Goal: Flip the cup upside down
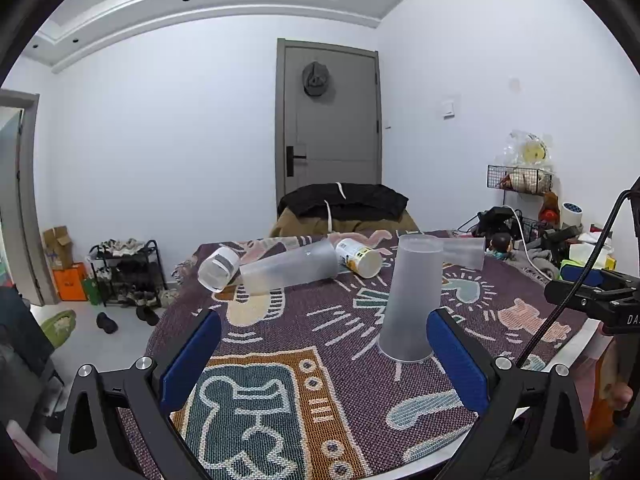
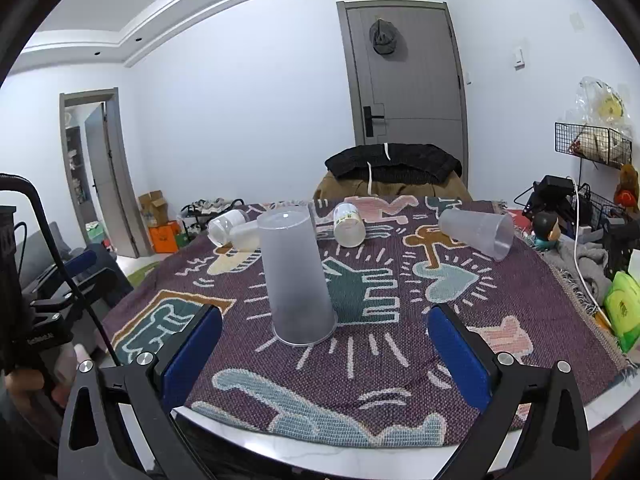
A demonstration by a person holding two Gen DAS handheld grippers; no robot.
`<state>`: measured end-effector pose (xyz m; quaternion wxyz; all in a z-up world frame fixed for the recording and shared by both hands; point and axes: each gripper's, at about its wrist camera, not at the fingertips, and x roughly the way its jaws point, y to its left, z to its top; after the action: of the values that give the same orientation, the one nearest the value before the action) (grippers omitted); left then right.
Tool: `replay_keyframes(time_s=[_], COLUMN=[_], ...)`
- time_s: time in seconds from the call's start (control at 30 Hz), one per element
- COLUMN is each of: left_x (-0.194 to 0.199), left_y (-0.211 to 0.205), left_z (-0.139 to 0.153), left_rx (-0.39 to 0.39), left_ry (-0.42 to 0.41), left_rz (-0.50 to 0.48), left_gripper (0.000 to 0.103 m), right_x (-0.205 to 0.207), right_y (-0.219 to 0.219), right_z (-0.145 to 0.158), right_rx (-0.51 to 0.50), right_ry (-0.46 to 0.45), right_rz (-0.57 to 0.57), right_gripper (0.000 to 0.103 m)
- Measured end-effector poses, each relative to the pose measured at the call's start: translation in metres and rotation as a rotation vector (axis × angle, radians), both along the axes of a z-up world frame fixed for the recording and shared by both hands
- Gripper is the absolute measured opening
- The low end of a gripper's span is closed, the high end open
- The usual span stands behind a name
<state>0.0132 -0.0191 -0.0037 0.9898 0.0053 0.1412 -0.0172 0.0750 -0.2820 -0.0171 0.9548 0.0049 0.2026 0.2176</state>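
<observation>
Frosted cup [image 2: 298, 276] stands mouth-down on the patterned cloth [image 2: 380, 364] covering the surface, centre-left of the right wrist view & centre-right of the left wrist view [image 1: 412, 300]. Left gripper [image 1: 324, 364] and right gripper [image 2: 325, 356]: fingers spread wide, holding nothing, both short of the cup. Upper frame: other cups [image 2: 478, 232] & a white jar [image 2: 349, 226] lie on their sides.
</observation>
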Motion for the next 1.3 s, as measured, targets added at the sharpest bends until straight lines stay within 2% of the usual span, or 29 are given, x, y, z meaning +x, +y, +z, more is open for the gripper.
replay_keyframes(time_s=[1.3], left_x=[0.0], left_y=[0.002], left_z=[0.0046], left_rx=[0.0], left_ry=[-0.004], left_rz=[0.005], left_gripper=[0.103], right_x=[0.0038], right_y=[0.0007], right_z=[-0.0037], right_rx=[-0.031], right_ry=[0.009], right_rz=[-0.001], right_gripper=[0.103])
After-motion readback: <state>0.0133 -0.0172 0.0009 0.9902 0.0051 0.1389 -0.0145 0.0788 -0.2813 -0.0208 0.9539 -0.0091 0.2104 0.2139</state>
